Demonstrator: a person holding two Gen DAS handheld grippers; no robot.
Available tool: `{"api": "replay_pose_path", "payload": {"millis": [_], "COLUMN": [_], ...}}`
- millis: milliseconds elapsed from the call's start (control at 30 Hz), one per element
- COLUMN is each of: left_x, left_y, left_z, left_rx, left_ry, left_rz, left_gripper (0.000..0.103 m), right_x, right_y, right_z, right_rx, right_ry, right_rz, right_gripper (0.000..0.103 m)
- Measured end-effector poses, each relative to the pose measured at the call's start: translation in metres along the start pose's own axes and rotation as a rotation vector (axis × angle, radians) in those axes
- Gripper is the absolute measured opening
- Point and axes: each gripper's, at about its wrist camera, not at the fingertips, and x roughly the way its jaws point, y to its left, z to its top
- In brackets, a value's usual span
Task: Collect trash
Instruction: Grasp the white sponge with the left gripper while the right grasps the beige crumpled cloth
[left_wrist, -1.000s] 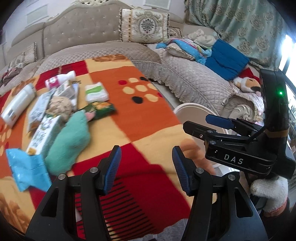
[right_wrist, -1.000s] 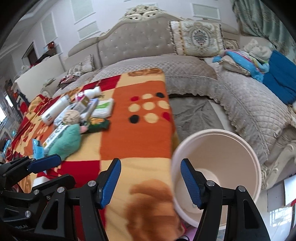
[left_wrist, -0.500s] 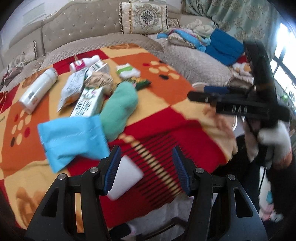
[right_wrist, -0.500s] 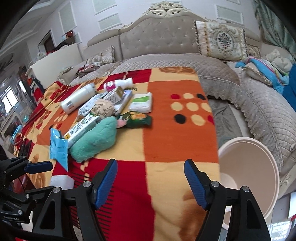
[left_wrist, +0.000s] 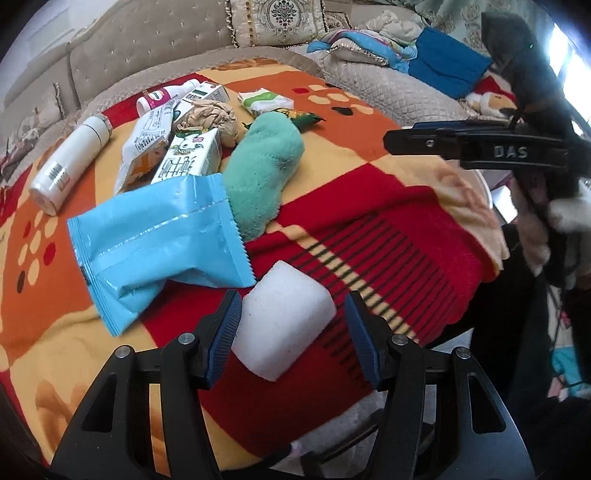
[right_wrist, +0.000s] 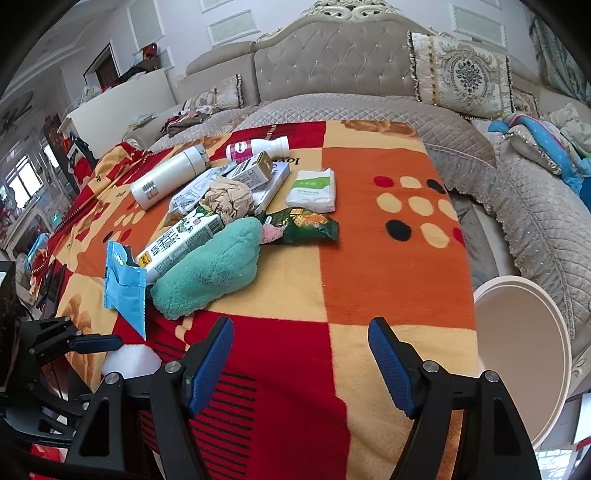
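Trash lies heaped on a counter draped in a red, orange and yellow patterned blanket (right_wrist: 388, 266): a crumpled light-blue plastic wrapper (left_wrist: 159, 243), a white-and-green drink carton (left_wrist: 188, 158), a wad of tan crumpled paper (left_wrist: 210, 118), a dark green snack packet (right_wrist: 299, 225), a white tissue pack with green label (right_wrist: 312, 190), a white cylindrical bottle (left_wrist: 68, 164) and a small white bottle with pink label (right_wrist: 255, 147), all clustered around a fluffy teal plush cloth (left_wrist: 262, 170). At the near edge, the left tool (left_wrist: 291, 332) points steeply down with its blue-padded jaws open on either side of a white foam block (left_wrist: 284, 321); the left pad appears to sit right against the block, the right pad stands clear of it. The right tool (right_wrist: 301, 363), held in a white-gloved hand (left_wrist: 565, 218), hovers over bare blanket with nothing between its jaws, which have just been opening and stand wide apart. A round cream plastic bin (right_wrist: 524, 354) waits beside the counter on the right, in front of a quilted grey sofa (right_wrist: 535, 206)
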Motion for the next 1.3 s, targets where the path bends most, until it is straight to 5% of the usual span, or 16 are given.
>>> {"api": "replay_pose_path", "payload": {"millis": [200,533,700,833,1233,1267,1300], "left_x": [0.010,0.007,0.000,0.003,0.006,0.006,0.008], "left_y": [0.010,0.029,0.039,0.044,0.042,0.043,0.044], "left_z": [-0.001,0.000,0.001,-0.002,-0.003,-0.003,-0.003], "left_rx": [-0.010,-0.118,-0.172,-0.213,-0.221,-0.227,-0.233], "left_ry": [0.011,0.005,-0.015,-0.013,-0.021,-0.018,-0.014], "left_rz": [0.034,-0.013,-0.029,-0.027,-0.005,-0.006,-0.008], "left_gripper": [0.056,0.055,0.040,0.037,0.038,0.038,0.038], "right_x": [0.004,0.012,0.015,0.027,0.131,0.134,0.136], "right_y": [0.001,0.005,0.013,0.033,0.070,0.068,0.066], "right_z": [0.002,0.017,0.040,0.065,0.119,0.117,0.116], "right_rx": [0.002,-0.005,-0.019,-0.056,-0.078,-0.072,-0.057], "right_ry": [0.009,0.005,-0.016,-0.019,0.098,0.104,0.102], "right_rz": [-0.001,0.012,0.040,0.091,0.115,0.120,0.148], "right_gripper": [0.073,0.073,0.072,0.060,0.058,0.055,0.041]}}
